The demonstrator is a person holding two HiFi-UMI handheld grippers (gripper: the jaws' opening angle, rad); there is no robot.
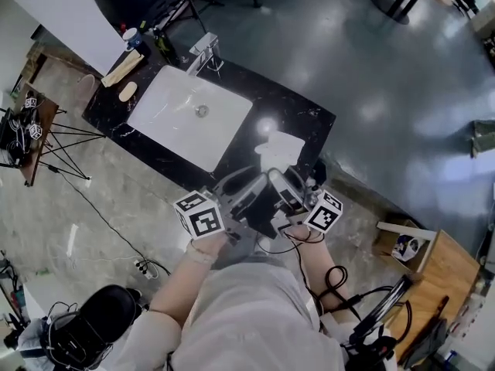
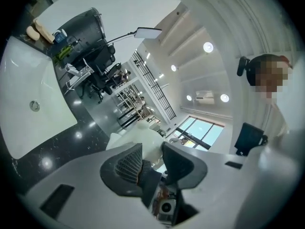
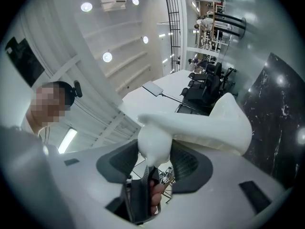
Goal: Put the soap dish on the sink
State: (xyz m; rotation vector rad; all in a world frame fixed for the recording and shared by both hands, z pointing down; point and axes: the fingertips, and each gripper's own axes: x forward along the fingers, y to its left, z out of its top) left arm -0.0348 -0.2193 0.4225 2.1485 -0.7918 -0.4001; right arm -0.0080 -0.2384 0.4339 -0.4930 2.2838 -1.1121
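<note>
Soap dish (image 1: 280, 149): white, held in the air to the right of the sink (image 1: 178, 122), over the near right corner of the black counter (image 1: 302, 118) as the head view shows it. Not yet set down.

Right gripper (image 3: 153, 154): jaws pinch a rounded white lobe of the dish, and the wide body sticks out past the pads to one side. The grip is off-centre, so I judge the dish will want to droop or swivel around the pinch.

Left gripper (image 2: 151, 152): jaws spread. The white of the dish shows through the gap, but I see no pad pressing on it, so it carries no load.

Step in hand, my reading: carry the dish in and place it beside the sink.

How to do it well:
- Pick bare counter just right of the sink. The far left side of the sink has a soap bar (image 1: 128, 91), and the faucet (image 1: 205, 52) stands behind the sink.
- Level the dish before descent, base flat to the counter.
- Lower until the base bears fully, then part the right jaws.
- Keep the left gripper beside the dish to steady it, clear of the sink's rim.
- Risk: an early release tips it into the sink.
</note>
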